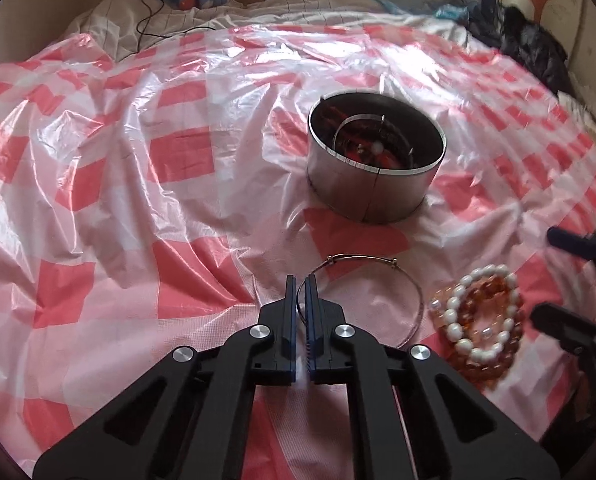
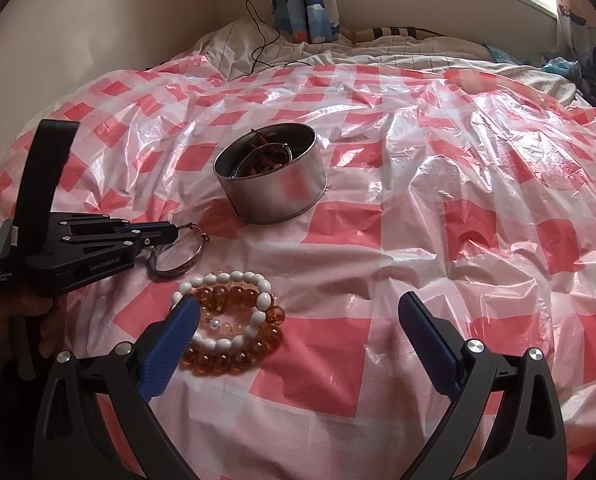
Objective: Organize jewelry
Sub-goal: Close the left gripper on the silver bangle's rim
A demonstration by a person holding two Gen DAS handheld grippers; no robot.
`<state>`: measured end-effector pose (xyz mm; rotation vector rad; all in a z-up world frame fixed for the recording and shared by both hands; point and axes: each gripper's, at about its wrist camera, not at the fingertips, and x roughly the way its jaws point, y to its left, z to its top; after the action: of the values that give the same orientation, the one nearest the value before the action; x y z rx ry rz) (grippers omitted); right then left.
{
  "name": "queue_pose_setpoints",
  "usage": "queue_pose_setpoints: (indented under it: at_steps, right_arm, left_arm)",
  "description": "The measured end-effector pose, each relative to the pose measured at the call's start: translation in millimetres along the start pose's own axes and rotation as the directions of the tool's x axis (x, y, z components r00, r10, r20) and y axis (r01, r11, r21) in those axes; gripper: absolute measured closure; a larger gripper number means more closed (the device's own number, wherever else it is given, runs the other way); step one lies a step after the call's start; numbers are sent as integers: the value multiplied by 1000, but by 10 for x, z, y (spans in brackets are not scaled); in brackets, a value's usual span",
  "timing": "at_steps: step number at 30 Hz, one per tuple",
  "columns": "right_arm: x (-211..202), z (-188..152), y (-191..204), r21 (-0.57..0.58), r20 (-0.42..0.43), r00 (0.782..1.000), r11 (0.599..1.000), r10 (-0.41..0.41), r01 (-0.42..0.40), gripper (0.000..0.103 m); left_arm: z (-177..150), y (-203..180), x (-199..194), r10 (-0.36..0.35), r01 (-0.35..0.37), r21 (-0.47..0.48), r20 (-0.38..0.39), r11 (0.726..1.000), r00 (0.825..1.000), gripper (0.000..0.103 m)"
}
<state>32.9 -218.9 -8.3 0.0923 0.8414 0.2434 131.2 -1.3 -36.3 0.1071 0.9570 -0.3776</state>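
A thin silver bangle (image 1: 421, 300) lies on the checked sheet, and my left gripper (image 1: 300, 284) is shut on its near rim. The right wrist view shows that same grip from the side, with the left gripper (image 2: 170, 233) pinching the bangle (image 2: 178, 273). To the right of the bangle, a white bead bracelet (image 1: 450, 316) and an amber bead bracelet (image 1: 494, 292) lie in a heap. My right gripper (image 2: 298, 304) hovers open above the white beads (image 2: 234, 278) and amber beads (image 2: 234, 296), its left finger (image 2: 170, 344) over their edge. A round metal tin (image 1: 378, 196) behind holds red cords and another bangle.
A crinkled red-and-white checked plastic sheet (image 2: 458, 200) covers the bed. White bedding with a black cable (image 2: 258, 52) lies at the far end by a blue curtain. Dark clothing (image 1: 538, 48) is piled at the far right. A hand (image 2: 14, 320) holds the left gripper's handle.
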Motion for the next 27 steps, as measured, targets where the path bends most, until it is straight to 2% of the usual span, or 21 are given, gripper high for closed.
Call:
queue_pose_setpoints:
  at_steps: [3, 6, 10, 14, 19, 22, 25, 26, 27]
  right_arm:
    - [0, 0, -18, 6, -3, 1000, 1000, -2, 2, 8]
    - [32, -25, 62, -34, -17, 1000, 999, -2, 1, 8]
    - [42, -35, 191, -91, -12, 1000, 996, 6, -7, 8]
    - [87, 0, 283, -118, -20, 998, 991, 55, -57, 8]
    - [290, 88, 489, -196, -50, 999, 980, 23, -32, 8]
    - [413, 80, 481, -195, -92, 996, 980, 14, -31, 8]
    - [402, 94, 397, -151, -86, 995, 987, 51, -63, 9]
    - [378, 107, 362, -132, -74, 995, 988, 68, -77, 15]
    - [361, 124, 322, -107, -70, 993, 990, 90, -98, 28]
  left_arm:
    - [25, 117, -107, -13, 15, -60, 36, 998, 999, 100]
    - [23, 207, -114, -27, 31, -109, 32, 994, 999, 100]
    - [12, 175, -80, -19, 21, -97, 15, 995, 1000, 100]
    - [19, 158, -64, -21, 22, -98, 12, 995, 1000, 100]
    - [17, 146, -46, -20, 21, -97, 6, 995, 1000, 99]
    - [20, 157, -40, -20, 20, -98, 7, 995, 1000, 100]
    - [23, 153, -40, -20, 20, -94, 7, 995, 1000, 100]
    - [27, 159, -42, -21, 21, -93, 8, 995, 1000, 100]
    - [27, 156, -42, -20, 21, -91, 8, 996, 1000, 100]
